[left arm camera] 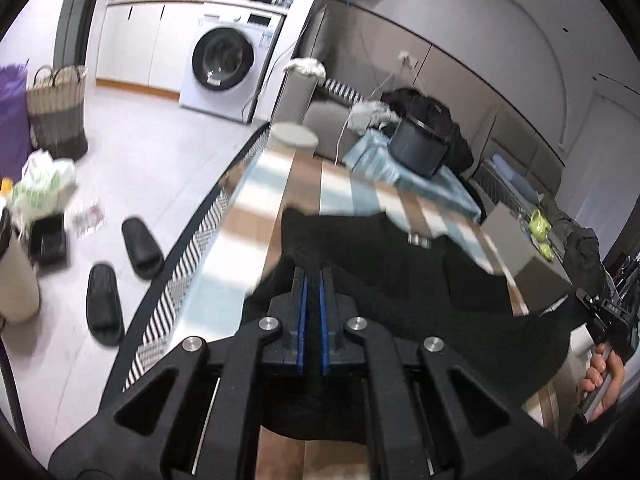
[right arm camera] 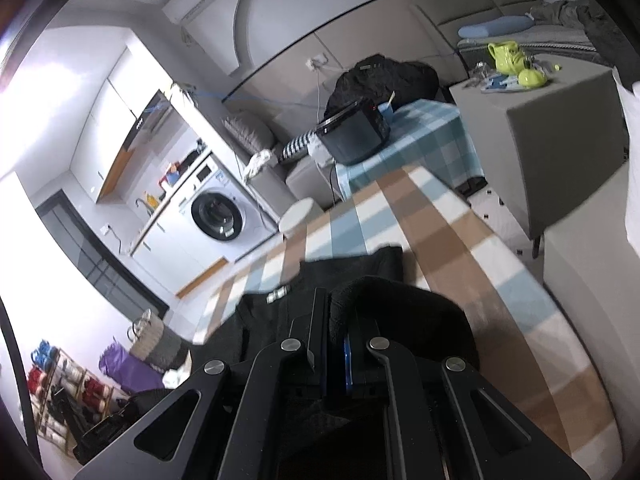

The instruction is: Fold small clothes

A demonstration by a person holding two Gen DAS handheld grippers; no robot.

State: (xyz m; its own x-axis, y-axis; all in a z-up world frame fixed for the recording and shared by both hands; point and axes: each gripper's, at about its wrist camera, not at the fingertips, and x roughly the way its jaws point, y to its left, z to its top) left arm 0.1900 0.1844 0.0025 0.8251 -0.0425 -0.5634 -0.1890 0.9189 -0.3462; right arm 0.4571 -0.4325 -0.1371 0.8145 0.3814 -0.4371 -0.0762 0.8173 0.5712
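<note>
garment: black knit garment [left arm camera: 360, 248] bunched on the table [left arm camera: 256, 216], checked cloth in tan, blue, white
left gripper [left arm camera: 313, 270]: jaws pinched on a fold of the fabric
right gripper [right arm camera: 328, 300]: clamped on a rolled fabric edge
surroundings: washing machine [left arm camera: 222, 68], black slippers [left arm camera: 120, 276] on the floor, black appliance [right arm camera: 356, 136] on the far blue-checked table

White washing machine [left arm camera: 218, 68], black slippers [left arm camera: 142, 247], woven basket [left arm camera: 56, 114], green teapot [right arm camera: 506, 55]
</note>
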